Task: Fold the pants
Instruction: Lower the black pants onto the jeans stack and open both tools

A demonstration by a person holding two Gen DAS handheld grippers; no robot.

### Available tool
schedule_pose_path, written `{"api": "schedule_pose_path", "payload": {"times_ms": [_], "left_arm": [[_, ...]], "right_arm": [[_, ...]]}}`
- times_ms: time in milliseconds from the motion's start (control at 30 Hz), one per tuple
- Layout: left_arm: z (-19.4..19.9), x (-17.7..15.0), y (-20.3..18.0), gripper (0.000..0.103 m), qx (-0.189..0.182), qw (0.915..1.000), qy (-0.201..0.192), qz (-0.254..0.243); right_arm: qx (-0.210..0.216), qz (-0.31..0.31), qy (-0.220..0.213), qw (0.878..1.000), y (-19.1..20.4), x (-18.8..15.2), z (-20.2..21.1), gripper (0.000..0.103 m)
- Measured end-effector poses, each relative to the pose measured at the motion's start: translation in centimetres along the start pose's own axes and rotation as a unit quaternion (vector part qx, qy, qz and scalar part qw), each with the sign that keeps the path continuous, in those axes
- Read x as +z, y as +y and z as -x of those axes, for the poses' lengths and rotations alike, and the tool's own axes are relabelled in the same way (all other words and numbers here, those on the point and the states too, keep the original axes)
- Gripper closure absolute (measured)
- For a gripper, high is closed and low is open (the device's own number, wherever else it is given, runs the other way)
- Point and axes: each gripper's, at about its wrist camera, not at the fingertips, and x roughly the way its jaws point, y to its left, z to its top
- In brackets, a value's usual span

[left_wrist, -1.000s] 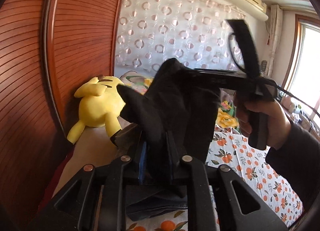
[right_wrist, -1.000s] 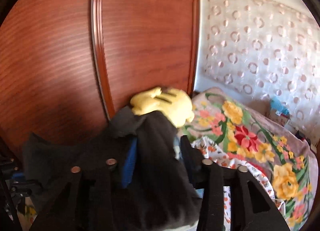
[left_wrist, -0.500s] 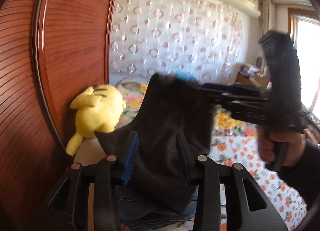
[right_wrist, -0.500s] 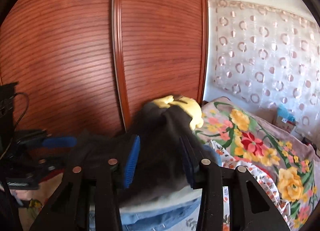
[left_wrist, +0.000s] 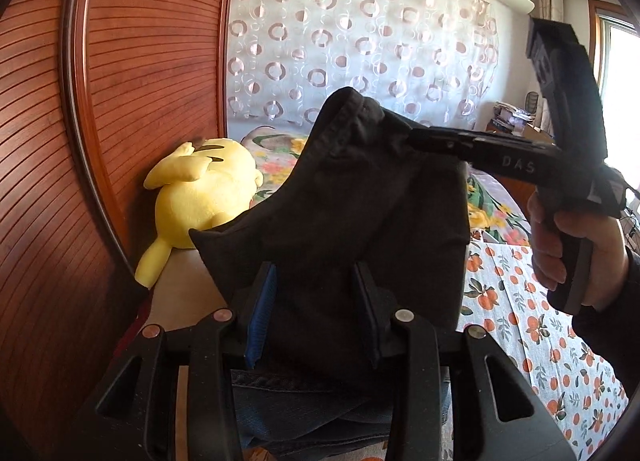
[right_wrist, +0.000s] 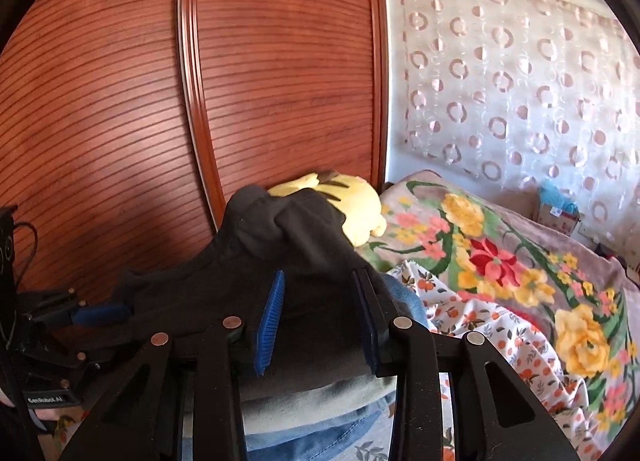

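The black pants point(left_wrist: 360, 201) hang bunched in the air between both grippers, above a pile of folded clothes. My left gripper point(left_wrist: 314, 267) stands open; the cloth lies loosely between its fingers, and one blue pad point(right_wrist: 102, 313) pokes out under the cloth in the right wrist view. My right gripper point(right_wrist: 319, 275) is closing, with a thick fold of the pants point(right_wrist: 260, 261) between its pads. From the left wrist view, the right gripper point(left_wrist: 412, 137) holds up the top fold, with a hand point(left_wrist: 568, 249) on its handle.
Folded jeans point(left_wrist: 304, 401) and a grey garment point(right_wrist: 320, 397) lie stacked under the pants. A yellow plush toy point(left_wrist: 200, 201) rests against the ribbed wooden panel point(left_wrist: 152, 61). An orange-print sheet point(left_wrist: 520, 321) and a floral blanket point(right_wrist: 500, 261) cover the bed to the right.
The left fingers have spread wider around the cloth. The right fingers have drawn closer together. Both grippers and the pants have sunk a little toward the pile.
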Motion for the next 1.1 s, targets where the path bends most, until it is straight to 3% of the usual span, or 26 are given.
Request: {"api": "schedule_pose_path", "payload": {"times_ms": [167,333,567,700,1100], "left_arm": [[1.5,0.1,-1.1,0.055,-0.005,0.9999,-0.009,-0.008],[2.6,-0.4,-2.6,0.054,-0.010,0.9994,-0.013,-0.031],[1.5,-1.4,-2.7,0.053,0.007,0.9990,0.010,-0.042],[1.2,-1.7,-2.4,0.053,0.012,0.9989,0.012,-0.043],[2.7,-1.9,-4.6,0.053,0.024,0.9984,0.001,-0.051]], "right_arm": [[-0.009,-0.008,-0.024,1.000,1.1,-1.8,2.8,0.068],[-0.001,-0.008,-0.034,0.999,2.6,-3.1,4.8,0.068],[-0.025,0.004,0.006,1.000,2.7,-4.7,2.5,0.068],[-0.018,-0.030,0.015,0.999,1.0,-4.1,0.9,0.068],[-0.018,-0.045,-0.010,0.999,1.3,-5.2,4.8,0.068]]}}
